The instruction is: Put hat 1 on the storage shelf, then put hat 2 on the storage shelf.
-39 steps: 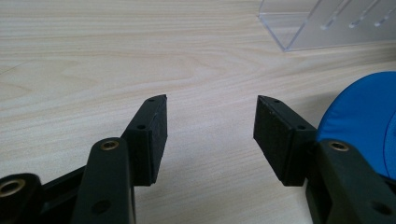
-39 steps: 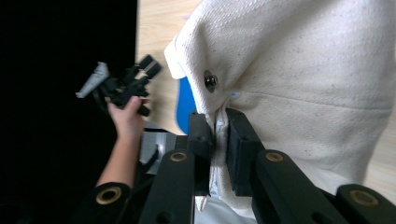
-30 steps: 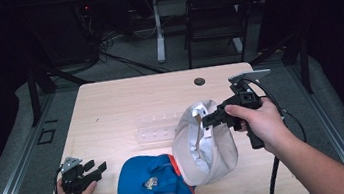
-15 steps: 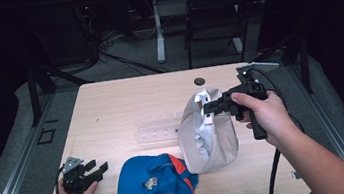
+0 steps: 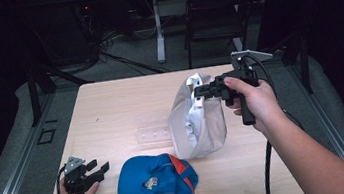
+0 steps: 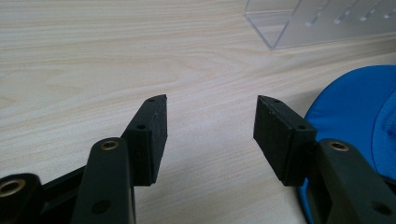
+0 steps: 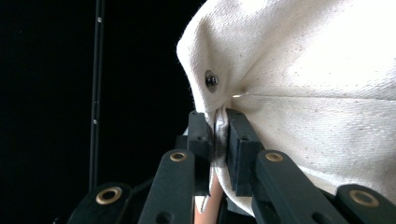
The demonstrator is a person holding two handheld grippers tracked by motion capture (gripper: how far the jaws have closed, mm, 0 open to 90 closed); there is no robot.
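Wooden table (image 5: 112, 115), dark room behind; nearest, left gripper (image 5: 100, 169) rests idle, jaws wide, beside blue cap (image 5: 146, 181); clear rack (image 5: 153, 129) lies mid-table, in the way if white cap (image 5: 198, 123) swings low; right gripper (image 5: 198, 92) is clamped on its rim, cap hanging limp above the table; light, soft fabric, likely best pinched at the seamed edge.

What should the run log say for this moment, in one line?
right gripper: shut on cream cap, lifted | left gripper: open, idle above table | blue cap: lying on table
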